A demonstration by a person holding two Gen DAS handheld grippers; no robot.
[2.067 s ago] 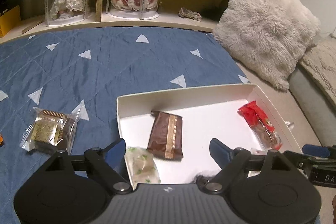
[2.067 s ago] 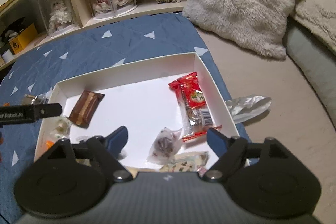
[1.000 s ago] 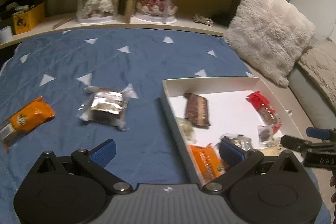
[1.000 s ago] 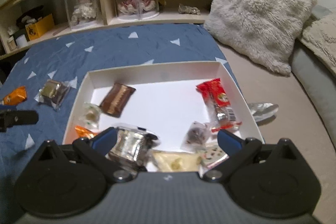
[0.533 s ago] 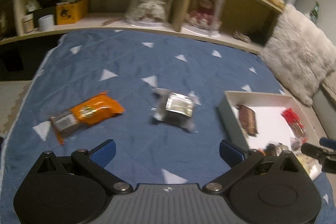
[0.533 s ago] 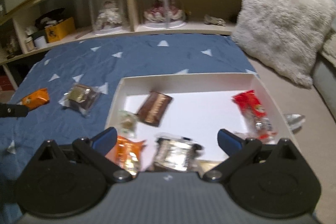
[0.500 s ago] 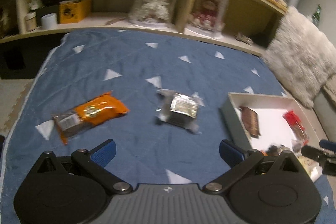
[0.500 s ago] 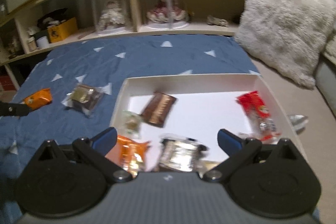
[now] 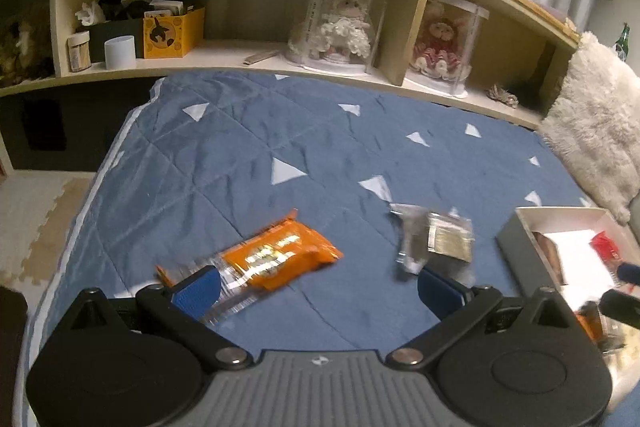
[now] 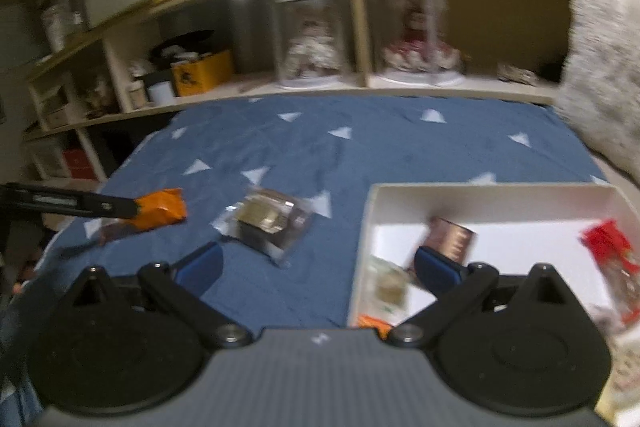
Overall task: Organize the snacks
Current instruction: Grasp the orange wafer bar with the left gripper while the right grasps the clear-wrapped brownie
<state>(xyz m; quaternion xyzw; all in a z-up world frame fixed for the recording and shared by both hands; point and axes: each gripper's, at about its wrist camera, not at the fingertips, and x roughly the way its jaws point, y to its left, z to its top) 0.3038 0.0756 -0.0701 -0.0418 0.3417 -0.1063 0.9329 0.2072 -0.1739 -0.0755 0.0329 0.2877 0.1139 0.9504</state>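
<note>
Blue quilt [image 9: 248, 155] with white triangles covers the bed, wooden shelf [image 9: 248, 57] behind, fluffy pillow [image 9: 596, 131] at right. Orange snack pack [image 9: 276, 259] and clear-wrapped snack [image 9: 436, 239] lie loose on the quilt, left of the white box [image 10: 492, 193] holding other snacks. Left gripper [image 9: 318, 291] and right gripper [image 10: 318, 265] both empty, jaws spread wide.

A blue quilt with white triangles [image 9: 248, 155] covers the bed. Behind it runs a wooden shelf [image 9: 404, 27] holding two clear cases with dolls [image 9: 340, 23] [image 9: 444, 47], a yellow box [image 9: 172, 33] and a white cup [image 9: 120, 53]. A shaggy white cushion [image 9: 596, 131] lies at the right.
</note>
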